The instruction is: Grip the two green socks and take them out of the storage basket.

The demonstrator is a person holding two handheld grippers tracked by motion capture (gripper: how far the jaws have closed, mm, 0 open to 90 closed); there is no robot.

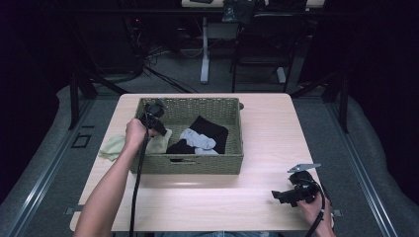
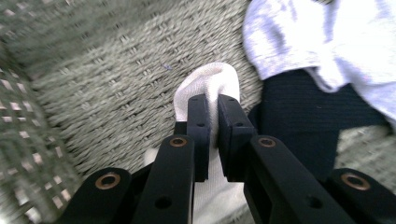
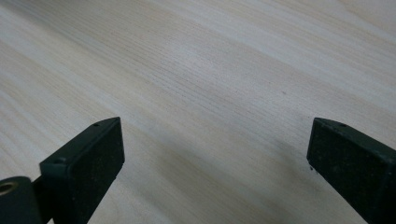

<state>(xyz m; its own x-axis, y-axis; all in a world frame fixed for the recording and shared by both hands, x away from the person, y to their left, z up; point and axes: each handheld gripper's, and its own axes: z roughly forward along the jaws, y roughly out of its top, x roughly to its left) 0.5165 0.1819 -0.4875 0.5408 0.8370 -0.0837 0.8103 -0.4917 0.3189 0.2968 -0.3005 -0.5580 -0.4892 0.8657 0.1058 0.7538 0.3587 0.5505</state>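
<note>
My left tongs [image 1: 157, 122] reach over the left wall of the woven basket [image 1: 232, 136], which sits toward the far side of the pale wood tabletop [image 1: 267, 148]; its near rim leaves a broad bare strip of tabletop in front, and there is open wood to its right as well. In the left gripper view my left tongs [image 2: 213, 103] are pressed together on a fold of the white sock [image 2: 205, 84], pinching it just above the ribbed wicker floor, with the basket wall rising close at the left. I count four pieces of cloth inside the basket: the white sock at the left end, a black cloth [image 1: 210, 131] spread in the middle, a light grey sock [image 1: 197, 139] lying on top of the black, and a small white piece at the near side. One pale green cloth [image 1: 112, 146] lies flat on the tabletop outside the basket's left wall, near the table's edge. My right tongs [image 1: 282, 196] rest low at the near right corner, well apart from the basket, jaws spread wide over bare wood grain.
</note>
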